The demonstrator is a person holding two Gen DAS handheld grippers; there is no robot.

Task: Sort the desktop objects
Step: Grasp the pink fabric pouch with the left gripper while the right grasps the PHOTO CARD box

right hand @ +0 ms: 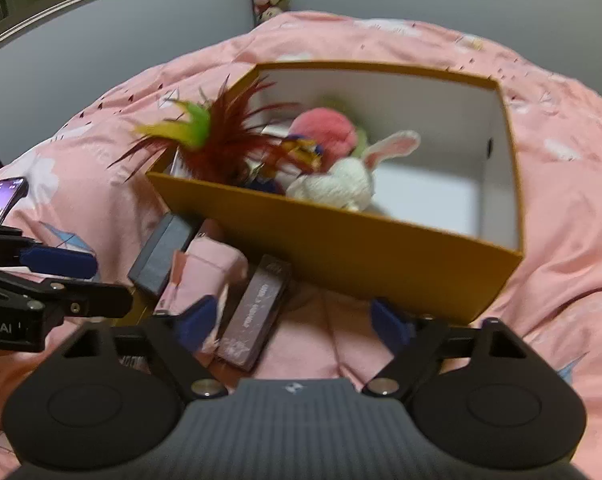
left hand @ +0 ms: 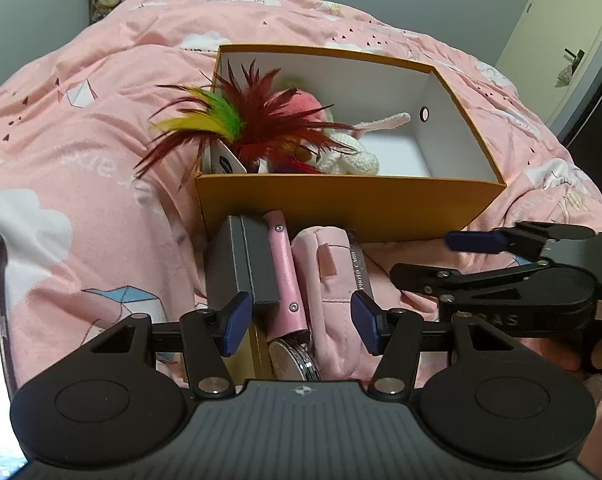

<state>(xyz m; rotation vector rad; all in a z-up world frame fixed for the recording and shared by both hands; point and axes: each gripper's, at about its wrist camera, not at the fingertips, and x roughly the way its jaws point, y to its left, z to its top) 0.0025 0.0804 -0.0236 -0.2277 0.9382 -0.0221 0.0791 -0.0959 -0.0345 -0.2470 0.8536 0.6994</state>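
An orange box (left hand: pixel 341 204) with a white inside sits on the pink bedding and holds a feather toy (left hand: pixel 241 124), a pink plush (right hand: pixel 325 132) and a white knitted bunny (right hand: pixel 337 188). Before its near wall lie a dark grey box (left hand: pixel 237 264), a pink strap case (left hand: pixel 285 280), a pink pouch (left hand: pixel 329 280), a slim dark box (right hand: pixel 257 308) and a round silver tin (left hand: pixel 291 360). My left gripper (left hand: pixel 301 320) is open, its blue pads straddling the strap case and pouch. My right gripper (right hand: pixel 297 322) is open over the slim dark box and bedding.
A lit phone (right hand: pixel 5 200) lies on the bedding at the left. The pink duvet (left hand: pixel 101 160) is rumpled all around the box. Each gripper shows in the other's view: the right gripper (left hand: pixel 421 256) and the left gripper (right hand: pixel 101 280). Grey walls stand behind.
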